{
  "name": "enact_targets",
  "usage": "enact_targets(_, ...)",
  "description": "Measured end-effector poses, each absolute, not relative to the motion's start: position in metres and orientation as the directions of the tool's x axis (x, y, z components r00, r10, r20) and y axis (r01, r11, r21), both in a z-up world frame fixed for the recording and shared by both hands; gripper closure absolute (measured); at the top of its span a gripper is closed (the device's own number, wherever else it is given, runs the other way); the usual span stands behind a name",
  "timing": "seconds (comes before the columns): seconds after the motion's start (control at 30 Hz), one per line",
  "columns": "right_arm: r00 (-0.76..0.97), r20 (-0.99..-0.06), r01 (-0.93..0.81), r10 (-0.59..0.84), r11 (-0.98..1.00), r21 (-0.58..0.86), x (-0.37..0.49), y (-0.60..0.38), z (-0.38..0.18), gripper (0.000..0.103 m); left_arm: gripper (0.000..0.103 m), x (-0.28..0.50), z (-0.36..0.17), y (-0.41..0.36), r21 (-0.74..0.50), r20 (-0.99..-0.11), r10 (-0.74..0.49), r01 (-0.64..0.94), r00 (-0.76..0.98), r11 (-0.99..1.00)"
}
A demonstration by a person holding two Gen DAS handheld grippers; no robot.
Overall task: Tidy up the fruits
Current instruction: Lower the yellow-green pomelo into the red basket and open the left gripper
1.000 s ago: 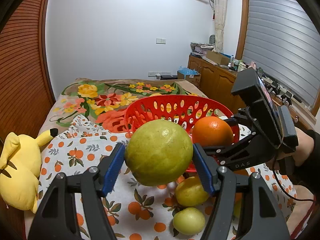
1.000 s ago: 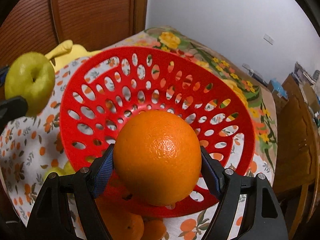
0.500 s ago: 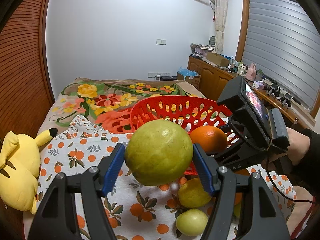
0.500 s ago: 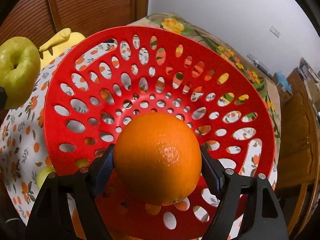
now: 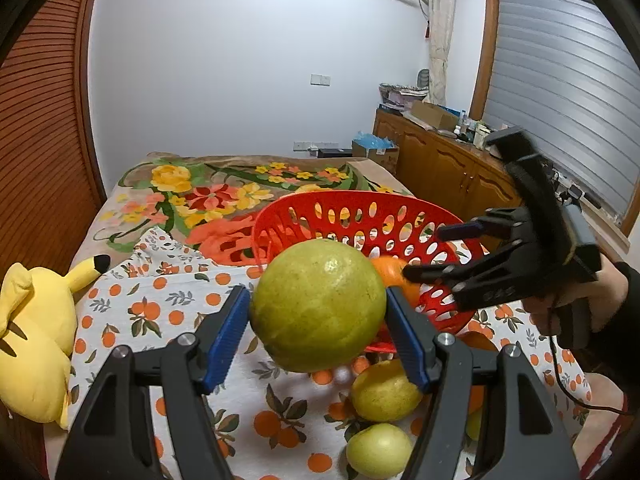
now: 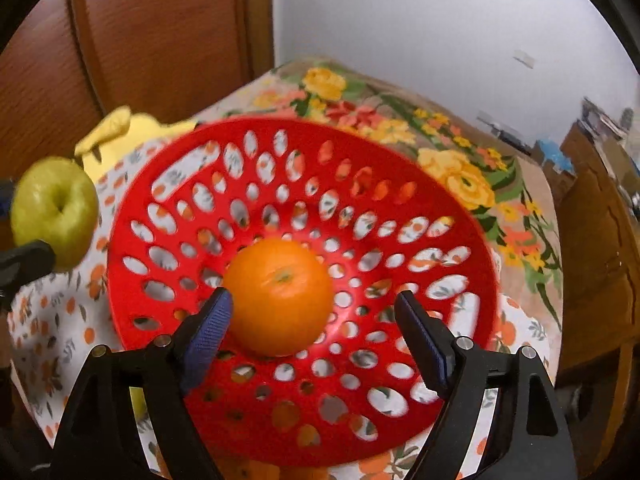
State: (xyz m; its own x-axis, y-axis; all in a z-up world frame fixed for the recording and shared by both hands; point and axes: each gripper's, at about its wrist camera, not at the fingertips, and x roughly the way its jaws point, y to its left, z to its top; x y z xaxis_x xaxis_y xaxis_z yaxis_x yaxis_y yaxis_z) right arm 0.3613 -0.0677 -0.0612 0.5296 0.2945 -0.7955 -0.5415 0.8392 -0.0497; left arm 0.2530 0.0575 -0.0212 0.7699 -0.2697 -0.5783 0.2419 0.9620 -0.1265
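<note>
R gripper (image 6: 310, 334) fingers opening, orange (image 6: 280, 296) released, sitting in red basket (image 6: 460, 208); L gripper (image 5: 318, 340) clenched on green fruit (image 5: 318, 306) beside basket; risk: orange rolls on sloped basket wall, or R fingers nudge it when lifting.

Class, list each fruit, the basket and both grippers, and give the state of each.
Orange: lying loose in the basket.
Basket: holds one orange.
Green fruit: gripped, held up.
Left gripper: shut on green fruit.
Right gripper: opening, fingers clear of orange.
Two yellow fruits: lying on the cloth.
</note>
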Motion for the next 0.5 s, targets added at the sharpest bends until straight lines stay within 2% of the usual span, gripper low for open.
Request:
enact_targets(0.2, 0.620, -0.717, -0.483, 0.319, 0.875, -0.028, 0.347, -0.096, -0.041, 0.018, 0.035, 0.266, -0.026, 0.041, -0.126, -0.594, -0.285, 0.264, 0.752, 0.956)
enact_targets(0.5, 0.639, -0.691, -0.479, 0.338, 0.878, -0.015, 0.333, -0.112, -0.036, 0.018, 0.035, 0.288, -0.033, 0.018, -0.104, -0.624, -0.276, 0.273, 0.731, 0.956)
